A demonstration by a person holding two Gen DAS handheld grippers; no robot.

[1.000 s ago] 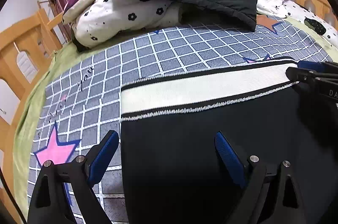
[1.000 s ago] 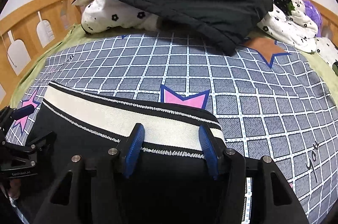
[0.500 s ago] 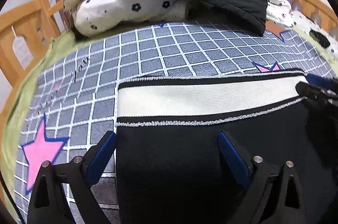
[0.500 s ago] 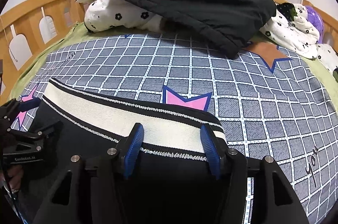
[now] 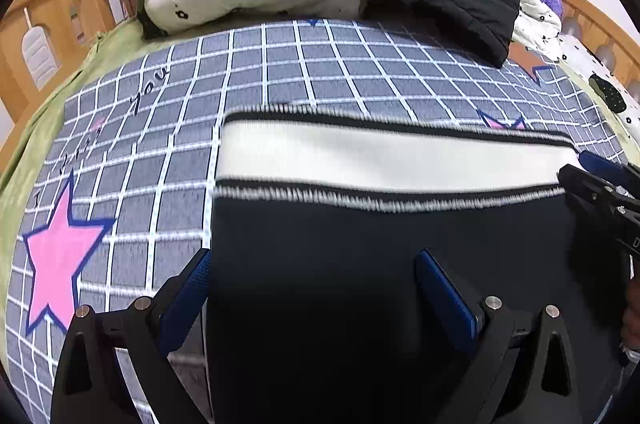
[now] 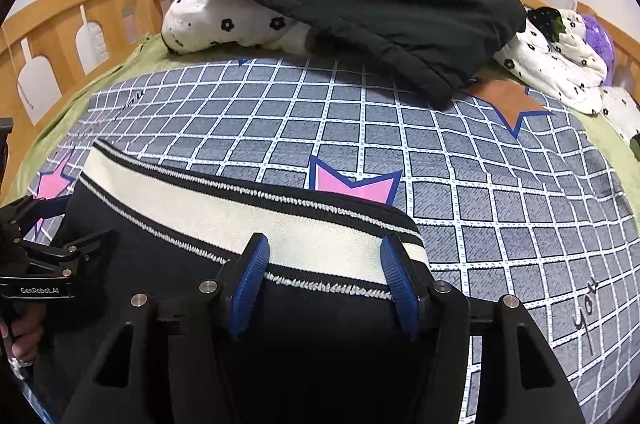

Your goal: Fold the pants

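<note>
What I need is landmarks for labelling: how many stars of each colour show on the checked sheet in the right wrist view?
Pink stars: 2
Brown stars: 1
Total: 3; a fourth star's tip shows only its blue outline.

left gripper (image 5: 312,278) jaws wide apart, right gripper (image 6: 324,264) spread too, prob both low & level.
</note>
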